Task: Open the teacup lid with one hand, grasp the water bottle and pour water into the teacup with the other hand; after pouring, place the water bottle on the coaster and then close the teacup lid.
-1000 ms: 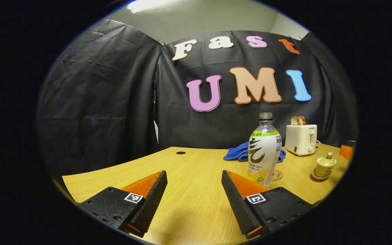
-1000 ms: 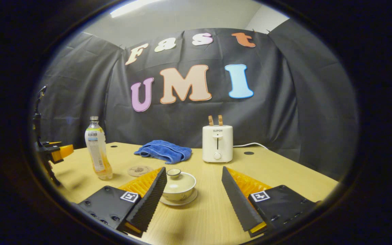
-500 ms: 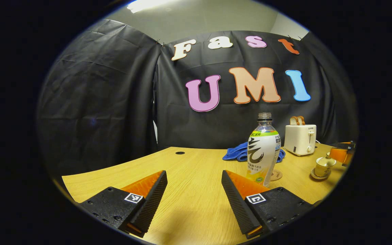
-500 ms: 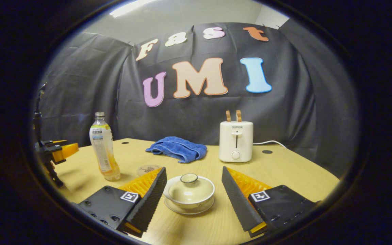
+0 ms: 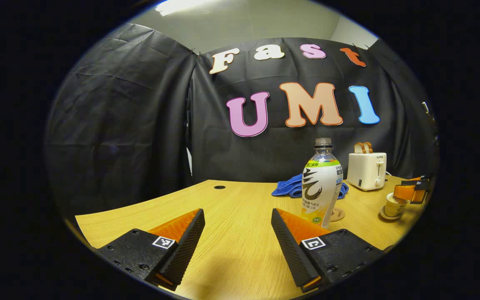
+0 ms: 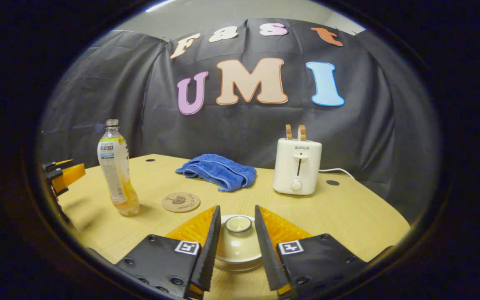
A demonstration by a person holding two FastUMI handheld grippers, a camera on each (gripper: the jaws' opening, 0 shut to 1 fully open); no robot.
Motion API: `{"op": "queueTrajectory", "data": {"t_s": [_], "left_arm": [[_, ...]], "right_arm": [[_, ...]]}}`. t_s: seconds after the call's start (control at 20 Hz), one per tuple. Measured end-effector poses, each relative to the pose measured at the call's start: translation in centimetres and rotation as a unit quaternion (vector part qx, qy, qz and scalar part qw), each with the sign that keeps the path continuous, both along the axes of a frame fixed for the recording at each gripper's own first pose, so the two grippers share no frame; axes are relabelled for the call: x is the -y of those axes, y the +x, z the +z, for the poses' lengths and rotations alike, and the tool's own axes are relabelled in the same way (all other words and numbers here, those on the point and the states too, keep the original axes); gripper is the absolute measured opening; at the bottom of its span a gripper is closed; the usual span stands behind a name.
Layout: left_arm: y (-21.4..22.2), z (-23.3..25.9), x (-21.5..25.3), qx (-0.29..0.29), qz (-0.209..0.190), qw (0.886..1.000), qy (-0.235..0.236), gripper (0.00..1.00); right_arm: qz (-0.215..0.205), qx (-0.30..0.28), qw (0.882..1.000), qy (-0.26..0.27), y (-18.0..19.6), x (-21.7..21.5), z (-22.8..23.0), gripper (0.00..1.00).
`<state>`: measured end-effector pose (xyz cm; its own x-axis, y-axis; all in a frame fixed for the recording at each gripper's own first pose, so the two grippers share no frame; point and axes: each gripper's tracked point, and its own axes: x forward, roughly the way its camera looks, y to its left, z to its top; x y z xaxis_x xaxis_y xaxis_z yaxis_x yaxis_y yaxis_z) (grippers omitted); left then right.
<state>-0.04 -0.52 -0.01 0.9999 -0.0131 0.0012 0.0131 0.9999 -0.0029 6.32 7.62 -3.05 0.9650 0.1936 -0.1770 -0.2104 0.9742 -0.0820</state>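
Observation:
The cream teacup stands on its saucer between the fingers of my right gripper. Its jaws have narrowed to either side of the lid's knob, a thin gap showing on each side. The water bottle, uncapped and holding some yellowish liquid, is upright to the left, with the round coaster beside it. In the left gripper view my left gripper is open and low over the table, the bottle just right of its right finger. Farther right, the right gripper sits over the teacup.
A blue towel lies at the back of the wooden table, and a white toaster with two slices in it stands to its right, its cord trailing off. The left gripper is at the table's left edge.
My right gripper has moved forward and down over the teacup and its jaws have narrowed around the lid's knob. The left gripper has hardly moved.

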Motion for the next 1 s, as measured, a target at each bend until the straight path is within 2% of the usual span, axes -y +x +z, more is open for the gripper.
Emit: {"op": "queueTrajectory", "data": {"t_s": [0.2,0.55,0.7,0.75,0.8,0.9,1.0], "left_arm": [[0.0,0.1,0.1,0.0,-0.001,1.0,0.0,0.94],[0.0,0.0,0.2,0.0,-0.004,1.0,0.0,0.94],[0.0,0.0,0.4,0.0,-0.009,1.0,0.0,0.94],[0.0,0.1,0.5,0.001,-0.011,1.0,-0.001,0.91],[0.0,0.0,0.7,0.001,-0.015,1.0,-0.001,0.94],[0.0,0.1,1.6,0.002,-0.037,0.999,-0.001,0.94],[-0.2,0.1,3.0,0.003,-0.072,0.997,-0.002,0.94]], "right_arm": [[-0.007,0.004,1.0,-0.006,0.2,0.1,0.2,0.36],[0.006,0.028,1.0,0.004,-0.3,-0.1,1.1,0.36],[0.003,0.043,0.999,0.021,-0.7,0.3,1.6,0.36],[0.0,0.043,0.999,0.029,-0.7,0.5,1.6,0.36],[-0.004,0.043,0.998,0.04,-0.7,0.9,1.6,0.36],[-0.011,0.045,0.997,0.059,-0.9,1.5,1.9,0.36],[-0.013,0.055,0.997,0.054,-1.4,1.8,2.1,0.35]]}}
